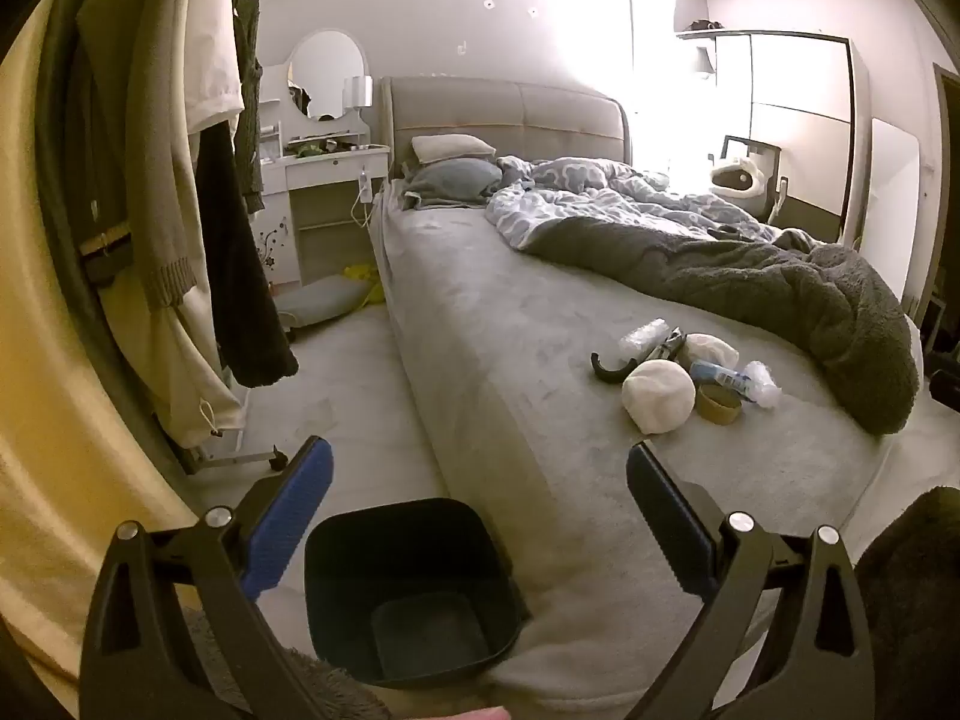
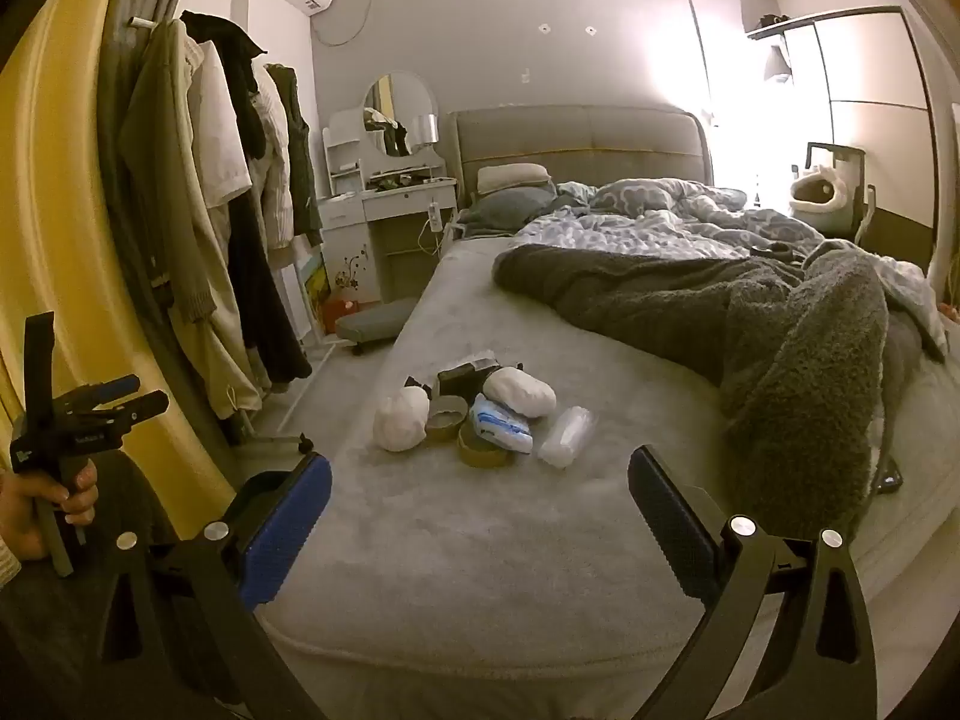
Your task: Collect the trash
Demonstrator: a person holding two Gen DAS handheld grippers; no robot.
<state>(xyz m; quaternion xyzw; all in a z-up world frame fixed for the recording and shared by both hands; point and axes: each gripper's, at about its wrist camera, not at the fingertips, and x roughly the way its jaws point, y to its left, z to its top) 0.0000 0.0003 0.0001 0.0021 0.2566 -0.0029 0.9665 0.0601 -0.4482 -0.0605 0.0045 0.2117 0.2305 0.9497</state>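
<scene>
Both grippers hang wide apart and empty, nothing collected yet. The trash pile (image 2: 480, 414) sits on the bed (image 2: 420, 540), ahead of the right gripper (image 2: 480, 516) and well short of its fingertips. The bin (image 1: 408, 588) stands on the floor against the bed's corner, just beneath the left gripper (image 1: 480, 510). I'd reach for the outermost piece first, the clear plastic wrapper (image 2: 567, 435), pinching it from above.
</scene>
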